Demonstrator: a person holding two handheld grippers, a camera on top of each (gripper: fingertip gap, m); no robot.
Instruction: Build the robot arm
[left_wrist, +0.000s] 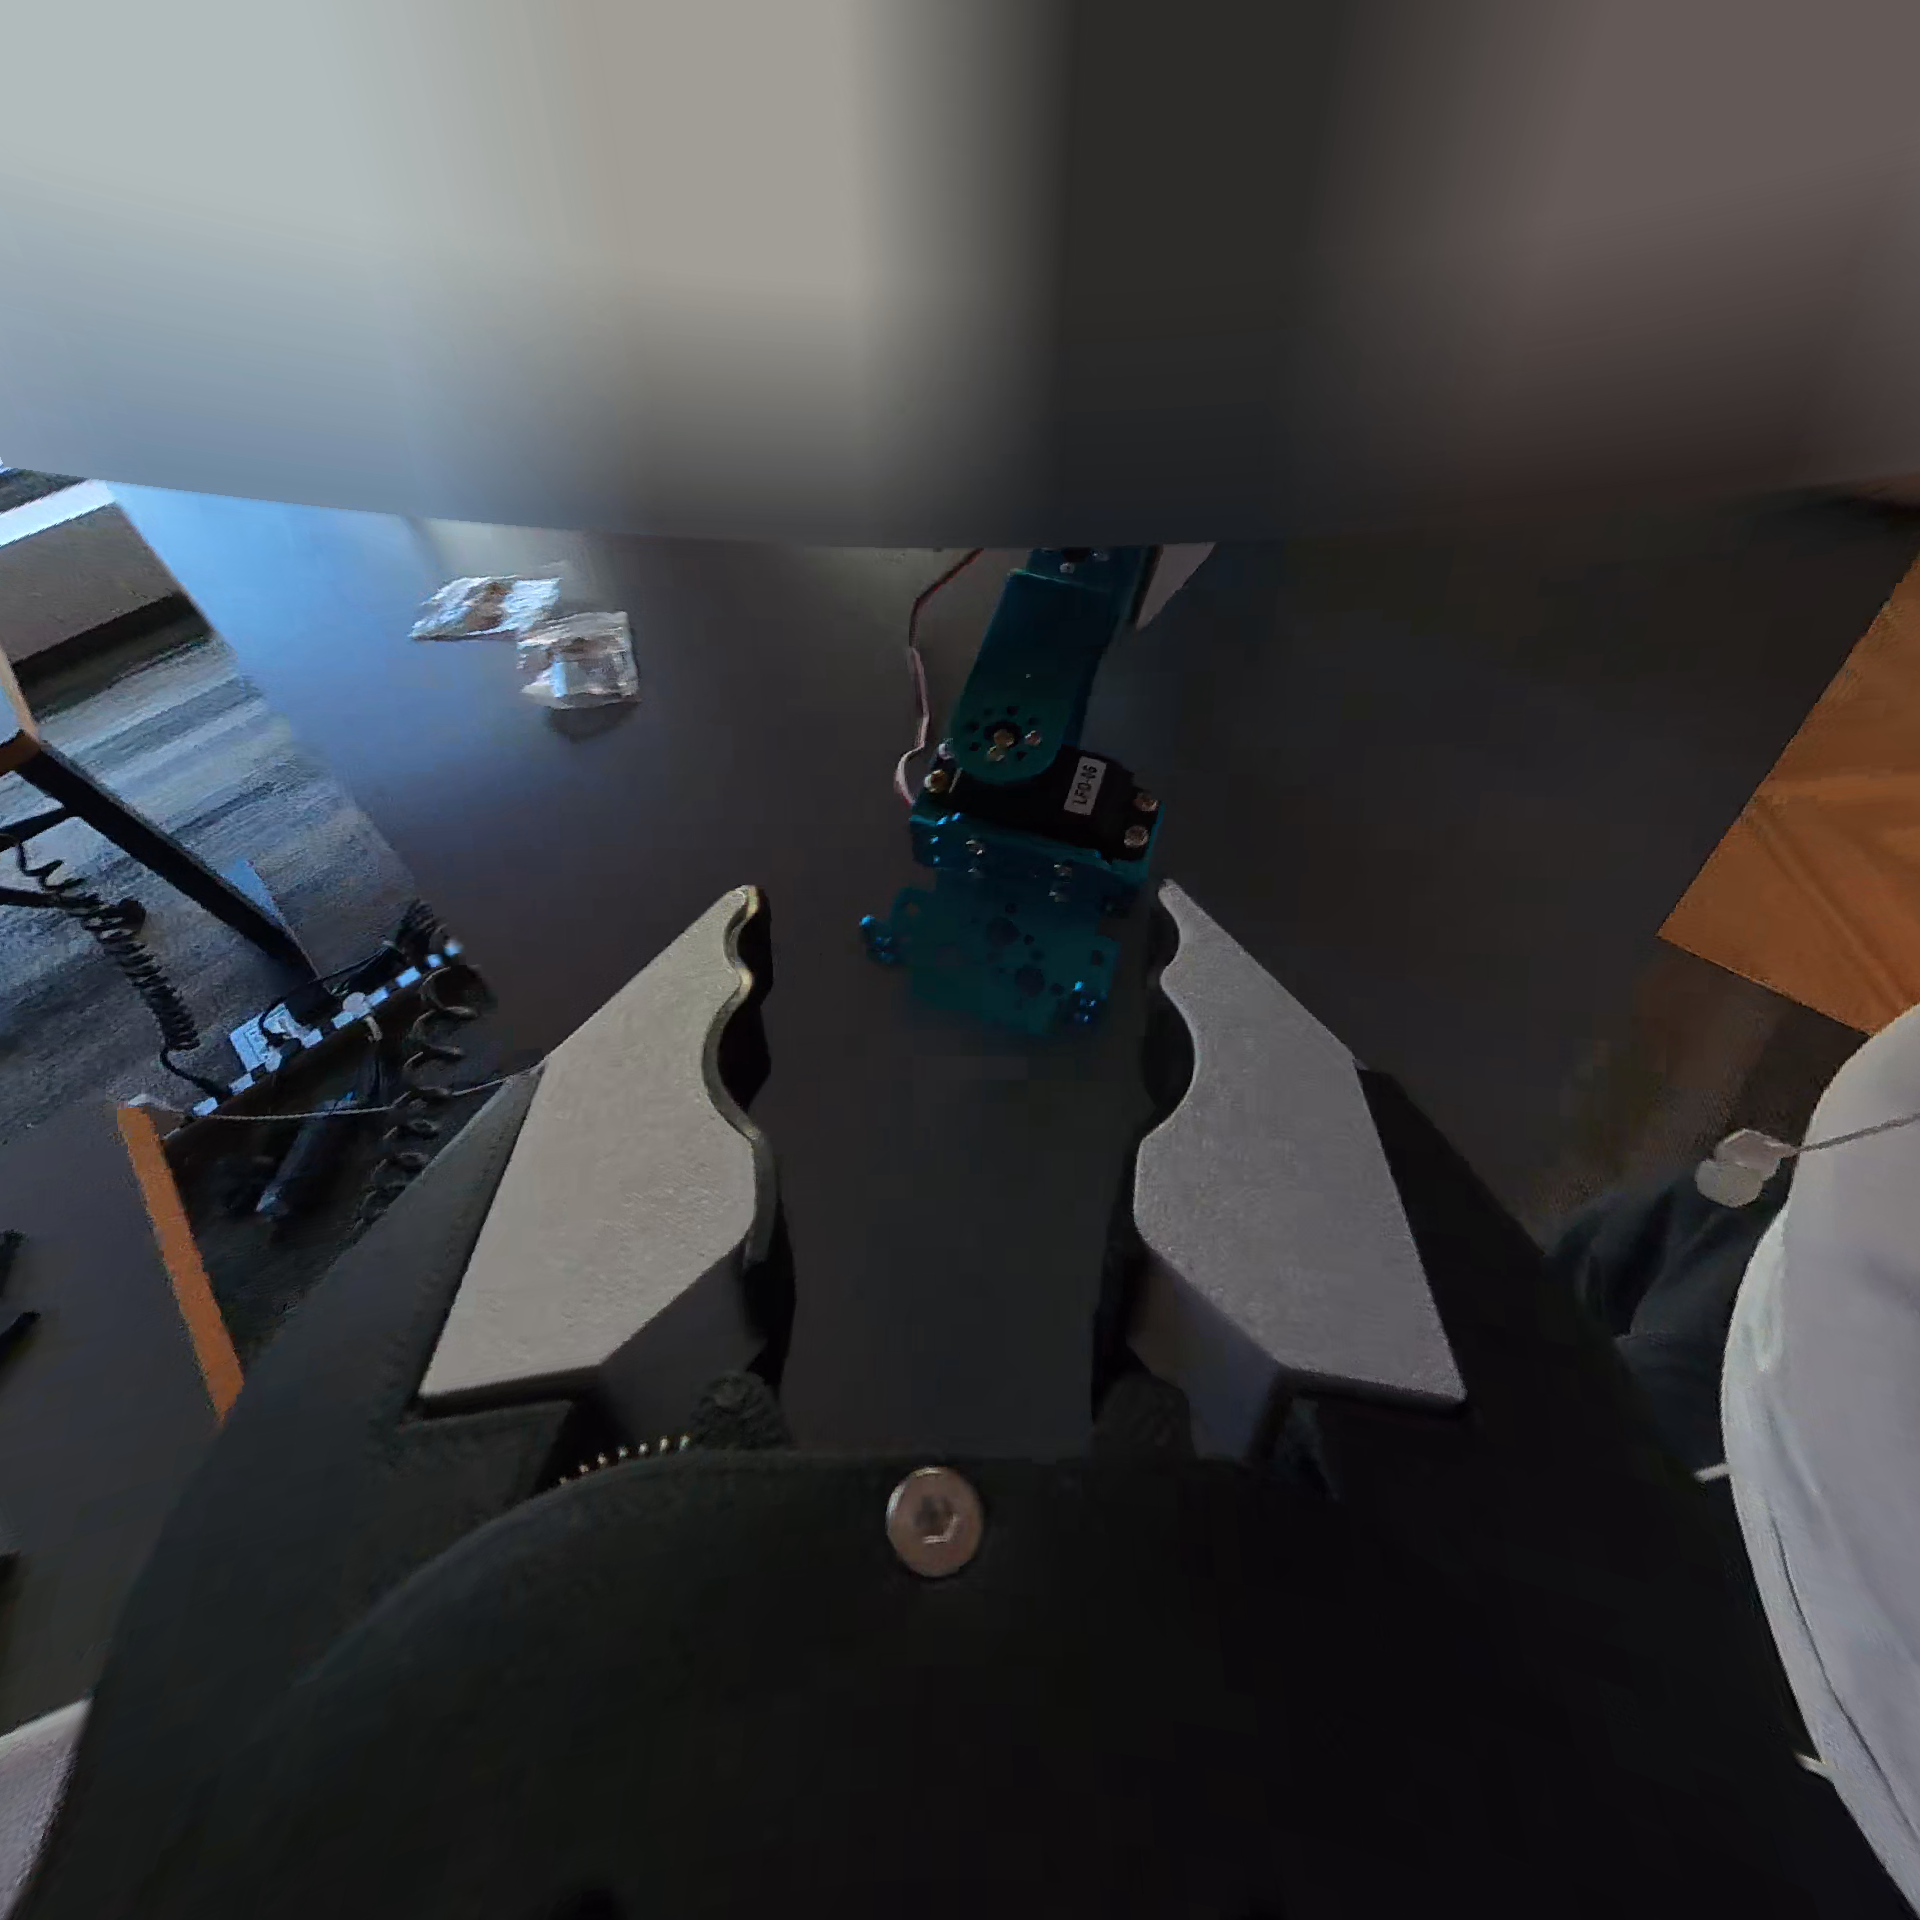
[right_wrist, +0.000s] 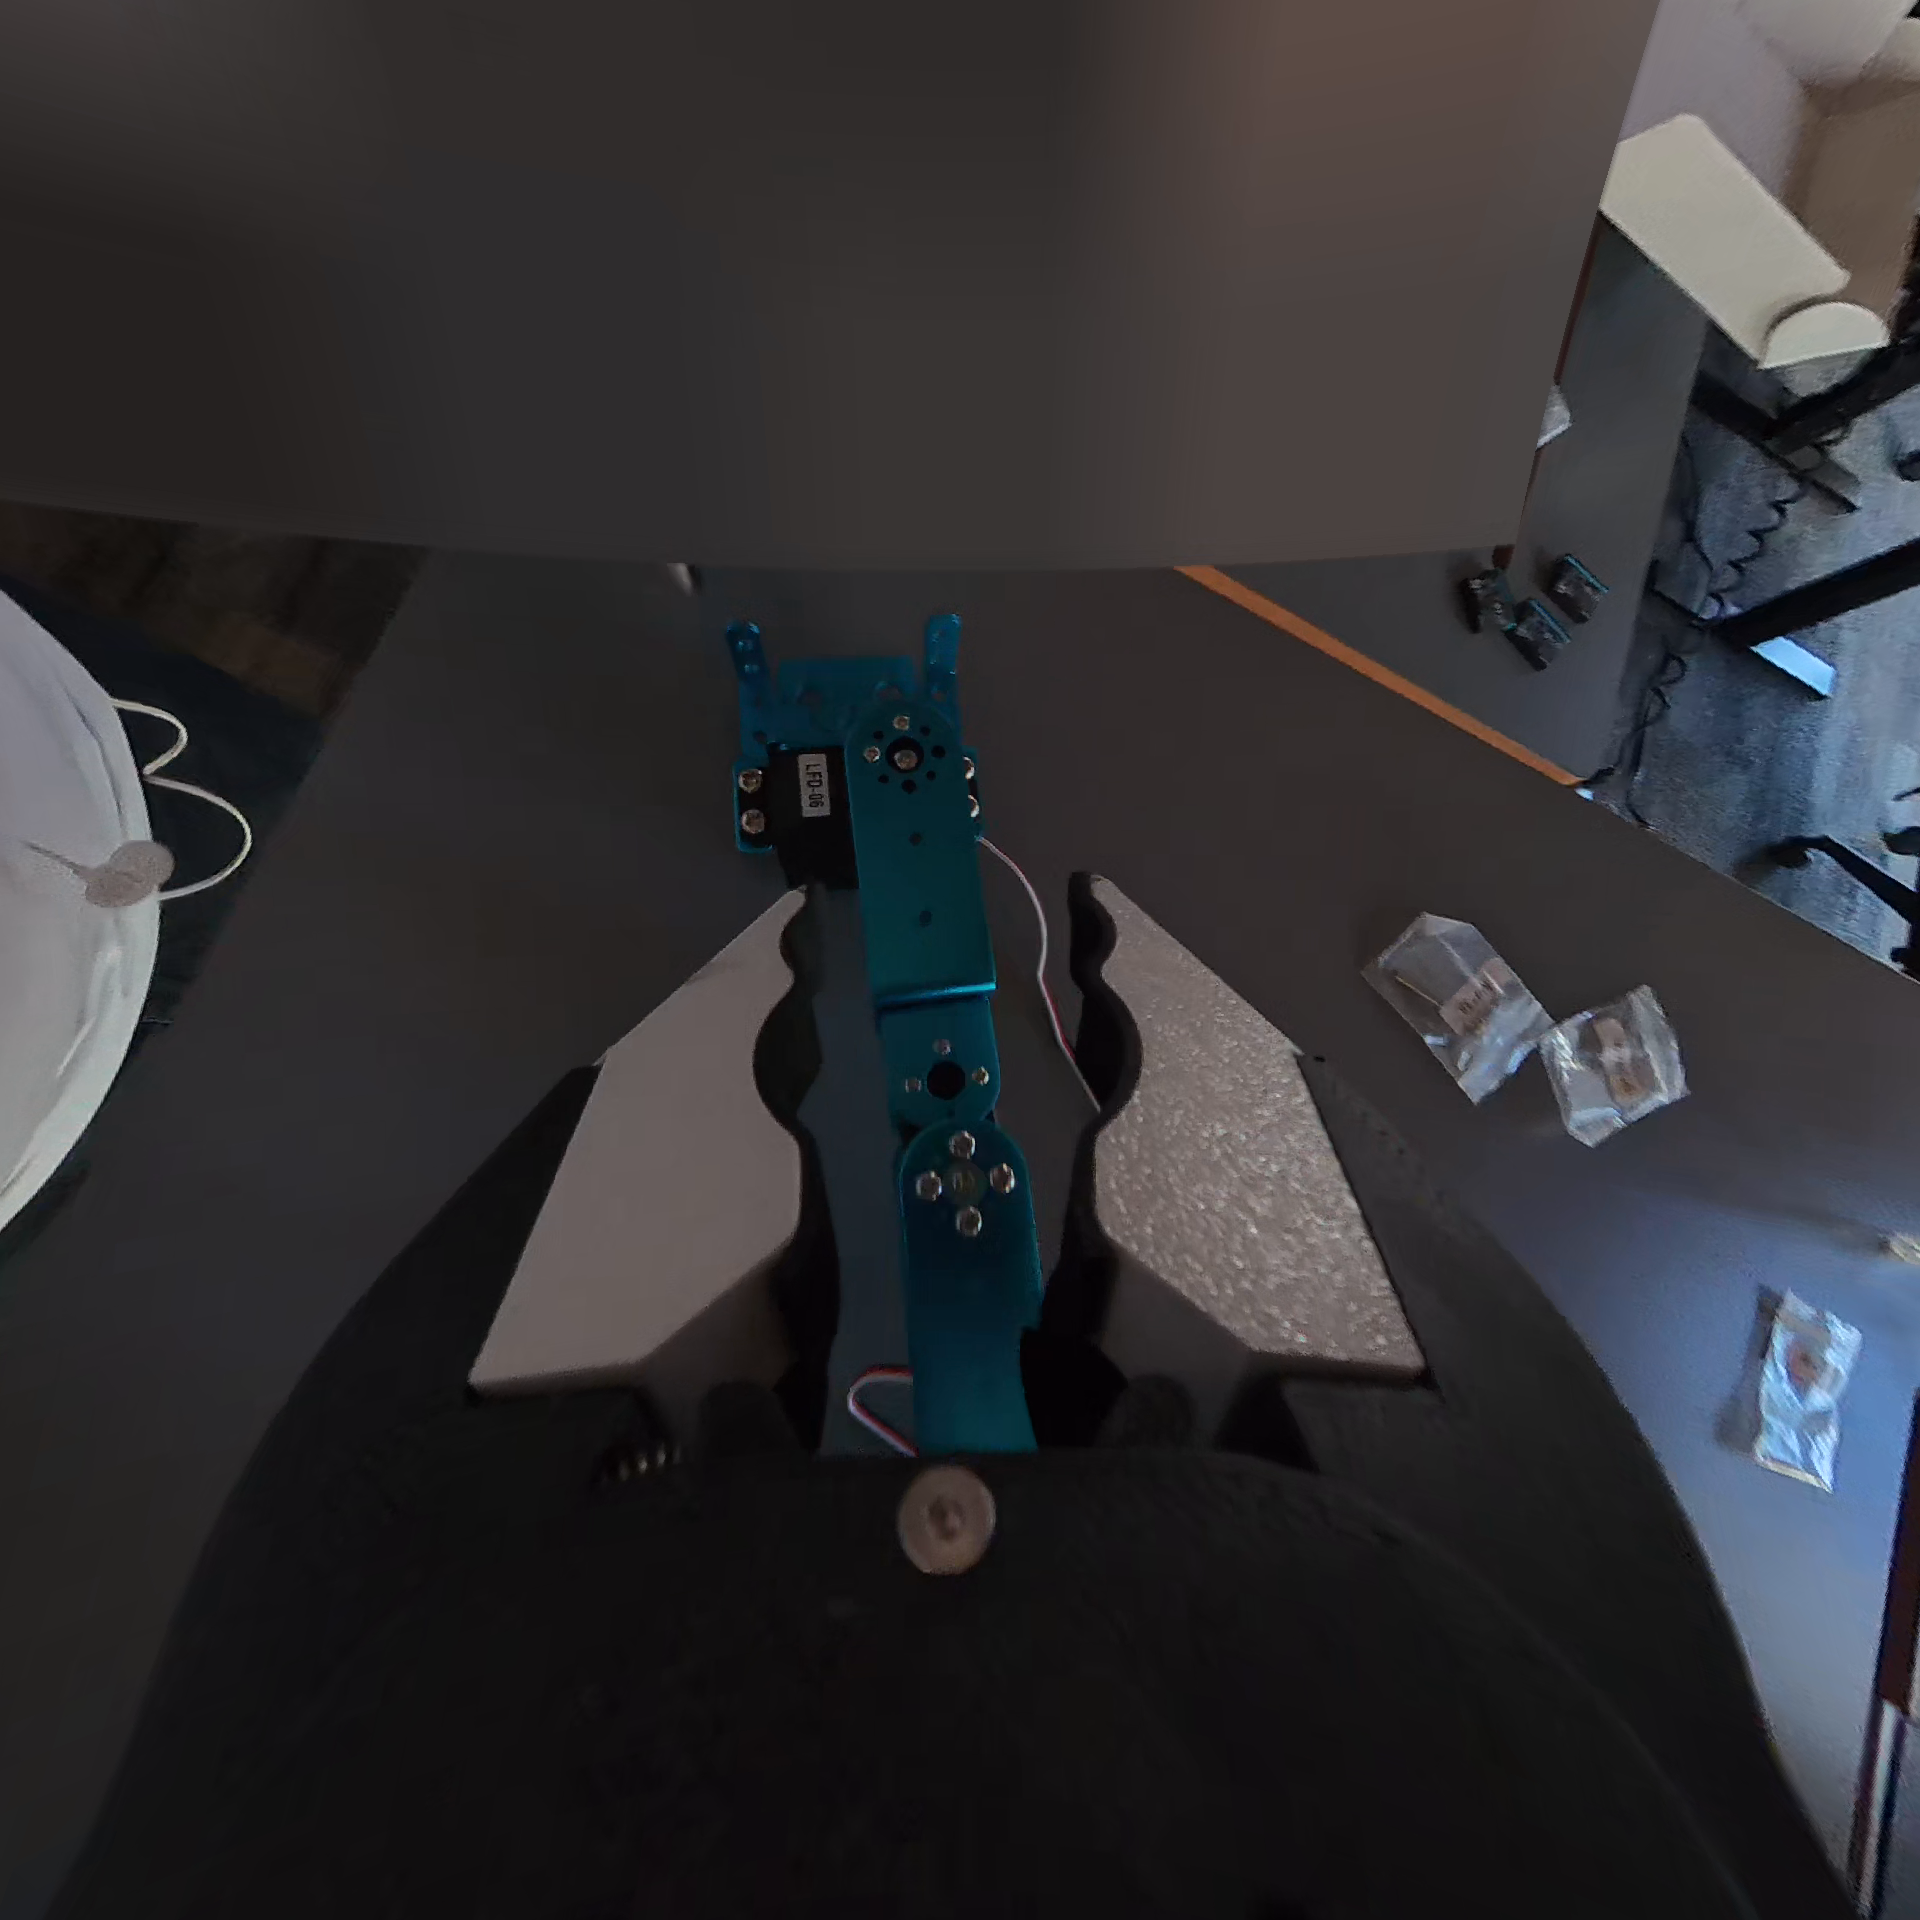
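A blue metal bracket arm (left_wrist: 1023, 665) with a black servo (left_wrist: 1081, 800) lies on a dark grey table (left_wrist: 623, 810). Its perforated blue end plate (left_wrist: 997, 961) sits just ahead of my left gripper (left_wrist: 961, 909), between the fingertips. That gripper is open and empty, and touches nothing. In the right wrist view the same arm (right_wrist: 925, 935) runs lengthwise between the fingers of my right gripper (right_wrist: 940, 894). The servo (right_wrist: 805, 821) lies just beyond the tips. The right jaws stand apart with gaps on both sides of the arm. A thin servo wire (right_wrist: 1039, 935) runs along the right finger.
Clear plastic bags of small parts lie on the table (left_wrist: 530, 634) (right_wrist: 1455, 1008) (right_wrist: 1616, 1060) (right_wrist: 1792, 1392). A person's white garment is close by (left_wrist: 1829, 1403) (right_wrist: 62, 883). Small black and blue parts (right_wrist: 1532, 613) sit on another table. Coiled cables (left_wrist: 135, 956) lie on the floor. The gap from one gripper's tips to the other's is roughly 8 cm.
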